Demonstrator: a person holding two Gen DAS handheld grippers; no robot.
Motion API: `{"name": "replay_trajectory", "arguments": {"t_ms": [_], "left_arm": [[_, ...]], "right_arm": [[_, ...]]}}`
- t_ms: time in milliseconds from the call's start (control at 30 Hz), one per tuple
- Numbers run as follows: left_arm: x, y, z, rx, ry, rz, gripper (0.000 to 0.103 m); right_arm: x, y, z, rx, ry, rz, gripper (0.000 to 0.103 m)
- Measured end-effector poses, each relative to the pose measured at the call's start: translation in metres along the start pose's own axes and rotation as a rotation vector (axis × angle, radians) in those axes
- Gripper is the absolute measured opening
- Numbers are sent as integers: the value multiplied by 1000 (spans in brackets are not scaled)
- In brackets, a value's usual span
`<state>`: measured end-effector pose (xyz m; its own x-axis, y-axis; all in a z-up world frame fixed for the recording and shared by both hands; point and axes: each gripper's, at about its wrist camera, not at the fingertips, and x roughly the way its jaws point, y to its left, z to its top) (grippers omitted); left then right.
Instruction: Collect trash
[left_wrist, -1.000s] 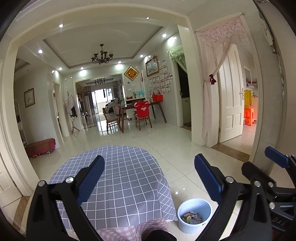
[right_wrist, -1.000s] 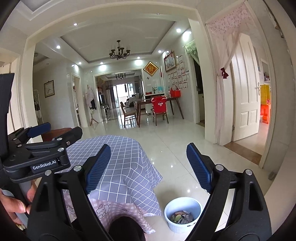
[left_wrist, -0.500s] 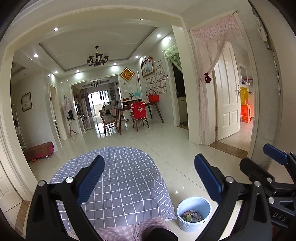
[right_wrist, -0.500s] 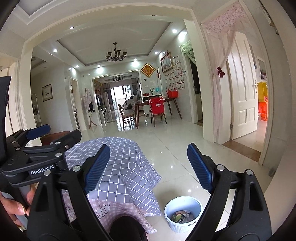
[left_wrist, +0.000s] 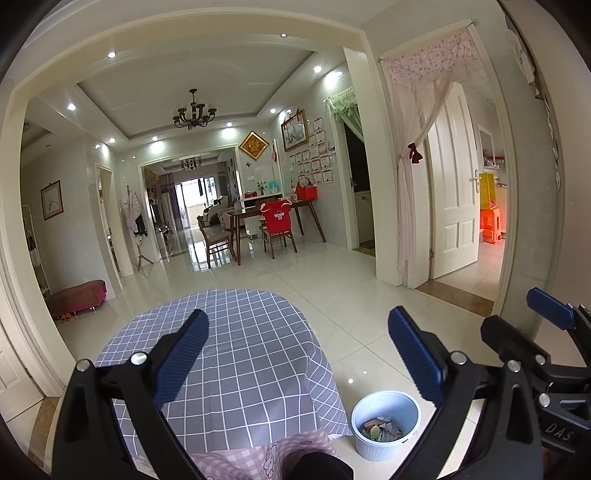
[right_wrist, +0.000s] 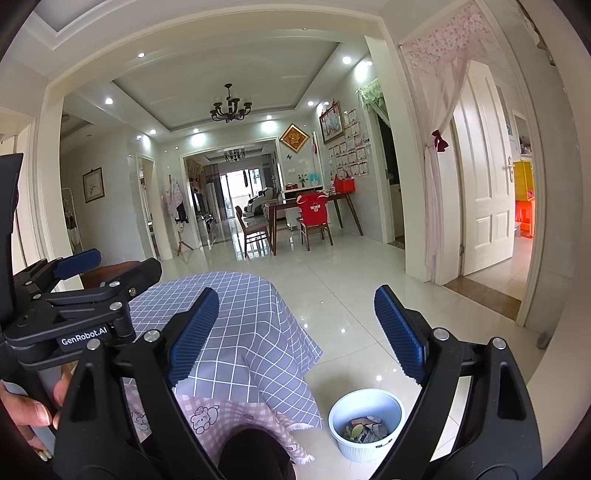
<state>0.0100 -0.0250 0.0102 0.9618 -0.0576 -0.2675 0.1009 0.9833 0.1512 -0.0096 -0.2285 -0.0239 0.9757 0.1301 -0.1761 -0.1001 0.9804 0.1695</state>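
Note:
A pale blue ribbed bin (left_wrist: 384, 424) stands on the tiled floor to the right of the table, with scraps of trash (left_wrist: 380, 430) inside; it also shows in the right wrist view (right_wrist: 365, 424). My left gripper (left_wrist: 299, 354) is open and empty, held high above the table with the grey checked cloth (left_wrist: 236, 369). My right gripper (right_wrist: 295, 332) is open and empty too, above the table's right edge (right_wrist: 258, 332). No trash shows on the cloth. Each gripper shows at the other view's side.
A pink checked cloth (right_wrist: 207, 417) lies at the table's near edge. White glossy floor tiles (left_wrist: 351, 288) stretch ahead to a dining table with chairs (left_wrist: 266, 225). A doorway with a pink curtain (left_wrist: 417, 177) is on the right, a red footstool (left_wrist: 77, 295) on the left.
Both grippers have tilted slightly, so the room has shifted a little in both views. The jaws stay open and empty. The bin and table have not moved.

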Motion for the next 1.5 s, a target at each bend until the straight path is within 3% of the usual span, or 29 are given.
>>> {"name": "replay_trajectory", "arguments": {"t_ms": [1500], "left_arm": [[4,5,-15,0,17,-21,96]], "right_arm": [[1,1,0,6,7,7,86]]}}
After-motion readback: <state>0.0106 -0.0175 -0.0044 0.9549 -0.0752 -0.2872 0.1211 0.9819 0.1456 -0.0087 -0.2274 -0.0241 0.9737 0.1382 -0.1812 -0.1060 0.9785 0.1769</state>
